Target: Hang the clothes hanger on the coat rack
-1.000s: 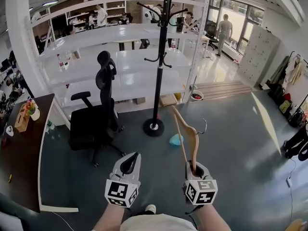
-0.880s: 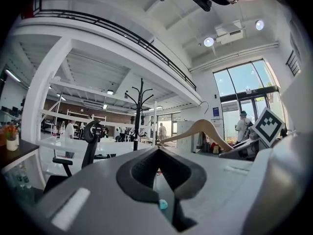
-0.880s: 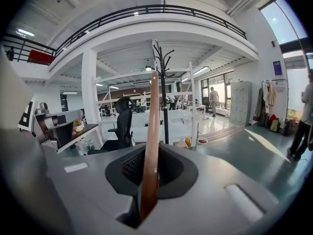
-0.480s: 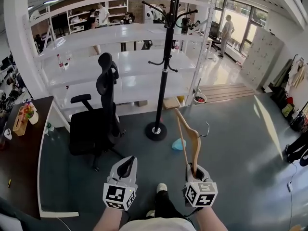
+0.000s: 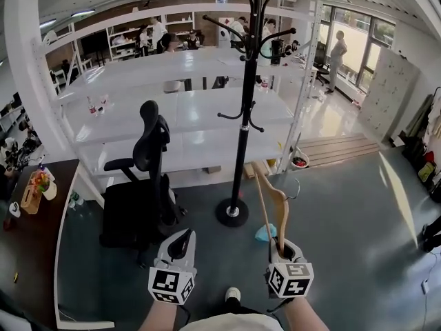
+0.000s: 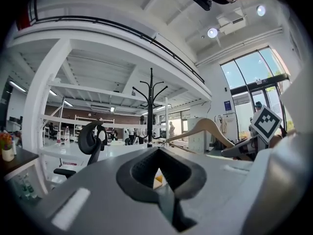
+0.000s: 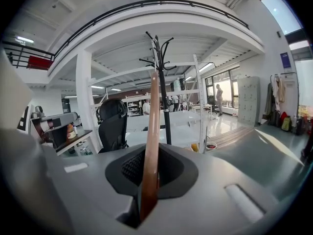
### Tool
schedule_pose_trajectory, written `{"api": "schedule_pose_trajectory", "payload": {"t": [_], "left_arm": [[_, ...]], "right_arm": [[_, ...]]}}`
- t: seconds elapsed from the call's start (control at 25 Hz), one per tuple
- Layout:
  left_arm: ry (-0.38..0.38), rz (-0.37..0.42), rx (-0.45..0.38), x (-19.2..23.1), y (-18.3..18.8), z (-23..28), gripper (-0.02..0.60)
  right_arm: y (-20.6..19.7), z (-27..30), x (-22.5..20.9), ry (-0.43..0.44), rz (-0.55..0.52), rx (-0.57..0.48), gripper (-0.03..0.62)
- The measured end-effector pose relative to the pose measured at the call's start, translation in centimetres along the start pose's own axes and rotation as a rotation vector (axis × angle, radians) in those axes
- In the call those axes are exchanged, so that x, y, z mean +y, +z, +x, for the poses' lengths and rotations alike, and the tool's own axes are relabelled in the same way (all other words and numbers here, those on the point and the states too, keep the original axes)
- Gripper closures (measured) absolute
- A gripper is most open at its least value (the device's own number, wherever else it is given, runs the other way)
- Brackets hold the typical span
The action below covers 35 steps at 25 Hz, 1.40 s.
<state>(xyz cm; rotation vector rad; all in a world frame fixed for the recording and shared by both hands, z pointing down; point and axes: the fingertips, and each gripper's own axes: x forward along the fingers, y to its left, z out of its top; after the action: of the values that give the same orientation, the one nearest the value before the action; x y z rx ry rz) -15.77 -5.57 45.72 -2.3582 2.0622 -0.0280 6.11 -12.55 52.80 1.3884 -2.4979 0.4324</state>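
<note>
Clothes hanger (image 5: 280,212) is held short of the coat rack (image 5: 245,123), so the step in hand is judged to be the approach, with the hanging itself not yet done. Nearest, just right of the rack's line, the right tool (image 5: 284,248) is clenched on one wooden end of the hanger. In the right gripper view the wood is seen pinched edge-on between the jaws. The hanger is stood upright out of the tool, rising toward the rack's base but well apart from the pole. Its wire hook (image 5: 297,187) is turned to the side away from the pole. The left tool (image 5: 180,238) is held level with the right one, left of the rack's line, its jaws pressed together on nothing. Both forearms are extended forward and kept low, far beneath the rack's upper pegs (image 5: 279,33). An office chair (image 5: 138,205) is seen left of the rack's base. For the next move, it is judged that the hanger must be brought up to the pole and raised. The hook must then be turned toward a peg and lowered over it. The lower pegs (image 5: 229,116) at mid-pole are judged the easier reach.
</note>
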Motion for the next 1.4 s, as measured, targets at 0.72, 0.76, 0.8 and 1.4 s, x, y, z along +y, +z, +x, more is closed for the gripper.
{"api": "schedule_pose_trajectory", "payload": {"t": [0.72, 0.76, 0.8, 1.4], "left_arm": [[-0.009, 0.031, -0.003, 4.3, 0.7, 18.8, 0.581], [-0.013, 0.036, -0.006, 4.6, 0.8, 19.7, 0.581], [-0.017, 0.039, -0.008, 5.0, 0.9, 20.5, 0.581], [-0.113, 0.057, -0.031, 9.3, 2.4, 32.8, 0.581]], "right_arm": [[10.1, 14.0, -11.6, -0.093, -0.022, -0.043, 0.547], [10.4, 14.8, -11.8, -0.095, -0.025, -0.041, 0.547], [10.7, 15.6, -12.0, -0.097, -0.03, -0.038, 0.547], [24.9, 28.3, -14.9, -0.098, -0.149, -0.057, 0.546]]}}
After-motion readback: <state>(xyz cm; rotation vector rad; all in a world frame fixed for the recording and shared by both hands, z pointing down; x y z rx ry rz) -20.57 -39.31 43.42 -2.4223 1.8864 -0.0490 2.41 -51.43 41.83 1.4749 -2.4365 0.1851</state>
